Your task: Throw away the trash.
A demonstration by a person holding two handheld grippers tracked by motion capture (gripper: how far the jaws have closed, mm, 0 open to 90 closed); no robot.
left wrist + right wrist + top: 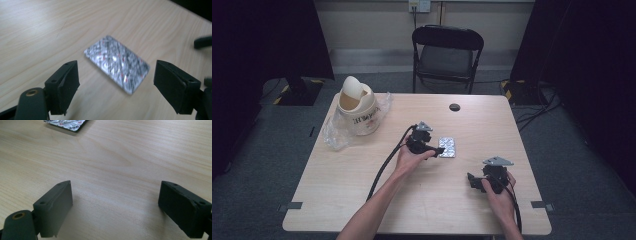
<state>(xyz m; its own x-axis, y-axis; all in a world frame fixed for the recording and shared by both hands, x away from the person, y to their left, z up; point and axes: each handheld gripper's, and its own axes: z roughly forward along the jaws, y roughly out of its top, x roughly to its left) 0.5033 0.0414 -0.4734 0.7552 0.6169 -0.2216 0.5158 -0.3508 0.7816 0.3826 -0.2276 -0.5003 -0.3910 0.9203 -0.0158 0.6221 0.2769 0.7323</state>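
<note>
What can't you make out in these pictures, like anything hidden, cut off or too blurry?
- Blister pack: print blurred in the left gripper view; in the right gripper view the top edge cuts it off.
- Bin: label too small to read in the high view; its inside can't be seen.
- Plastic bag: partly behind the bin in the high view.
- Left gripper: in the high view its fingers are too small to judge against the pack.
</note>
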